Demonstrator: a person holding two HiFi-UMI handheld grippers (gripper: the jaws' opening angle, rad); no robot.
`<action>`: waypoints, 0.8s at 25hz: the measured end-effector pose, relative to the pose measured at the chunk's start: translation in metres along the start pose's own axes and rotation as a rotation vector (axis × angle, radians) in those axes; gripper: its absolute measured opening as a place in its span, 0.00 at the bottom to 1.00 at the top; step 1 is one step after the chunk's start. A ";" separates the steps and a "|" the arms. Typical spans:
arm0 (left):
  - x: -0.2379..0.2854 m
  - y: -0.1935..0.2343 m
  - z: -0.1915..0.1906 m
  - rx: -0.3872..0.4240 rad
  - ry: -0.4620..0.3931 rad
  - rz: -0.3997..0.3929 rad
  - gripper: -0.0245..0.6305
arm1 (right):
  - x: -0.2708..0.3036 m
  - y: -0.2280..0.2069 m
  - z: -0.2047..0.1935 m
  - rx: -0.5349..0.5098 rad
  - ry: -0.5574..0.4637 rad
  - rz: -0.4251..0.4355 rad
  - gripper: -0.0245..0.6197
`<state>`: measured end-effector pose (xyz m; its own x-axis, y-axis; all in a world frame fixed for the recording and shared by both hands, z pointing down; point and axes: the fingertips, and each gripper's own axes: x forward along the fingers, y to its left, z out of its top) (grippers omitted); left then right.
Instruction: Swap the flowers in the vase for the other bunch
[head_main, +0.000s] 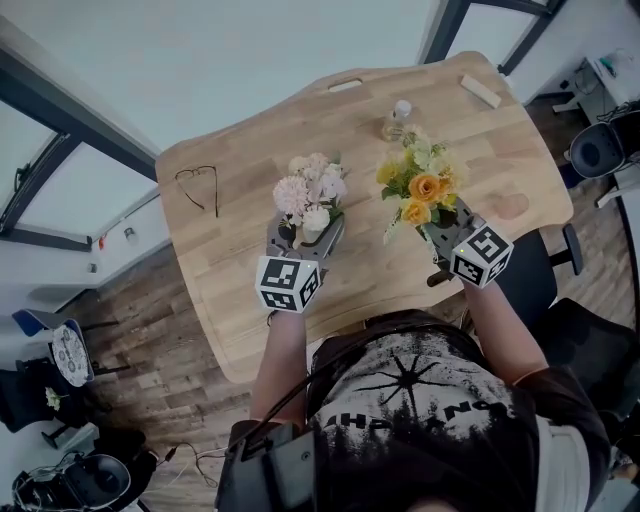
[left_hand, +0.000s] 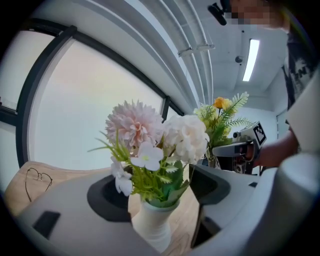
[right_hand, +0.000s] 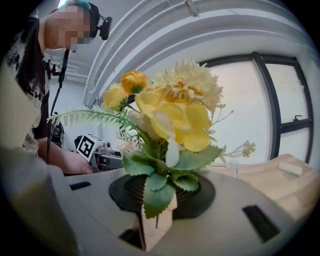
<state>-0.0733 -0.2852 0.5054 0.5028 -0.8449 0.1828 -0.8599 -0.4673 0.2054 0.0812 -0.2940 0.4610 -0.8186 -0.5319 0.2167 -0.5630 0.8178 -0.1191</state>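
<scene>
A white vase (head_main: 316, 224) with pink and white flowers (head_main: 310, 188) stands on the wooden table (head_main: 240, 270). My left gripper (head_main: 305, 238) is open around it. In the left gripper view the vase (left_hand: 152, 225) sits between the two jaws with a gap on each side, and the blooms (left_hand: 150, 135) rise above them. My right gripper (head_main: 447, 235) is shut on the stem end of the yellow bunch (head_main: 420, 185) and holds it upright over the table's right half. The right gripper view shows the yellow flowers (right_hand: 170, 115) rising from a tan wrapped base (right_hand: 157, 222) pinched between the jaws.
A pair of glasses (head_main: 198, 187) lies at the table's left. A small clear bottle (head_main: 400, 118) stands at the far side behind the yellow bunch. A pale block (head_main: 480, 90) lies at the far right corner. A chair (head_main: 545, 270) stands at the right edge.
</scene>
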 end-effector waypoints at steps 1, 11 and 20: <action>0.000 0.000 0.001 0.003 -0.004 -0.001 0.59 | 0.001 -0.001 -0.001 0.002 -0.001 0.001 0.18; -0.005 0.009 0.006 0.014 -0.033 0.005 0.25 | 0.015 0.001 -0.005 -0.004 0.010 0.016 0.18; -0.004 0.003 0.009 0.024 -0.061 -0.020 0.13 | 0.016 -0.002 -0.006 -0.007 0.002 0.013 0.18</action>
<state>-0.0793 -0.2855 0.4965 0.5142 -0.8493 0.1194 -0.8519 -0.4897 0.1855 0.0695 -0.3026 0.4709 -0.8256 -0.5208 0.2170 -0.5514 0.8262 -0.1151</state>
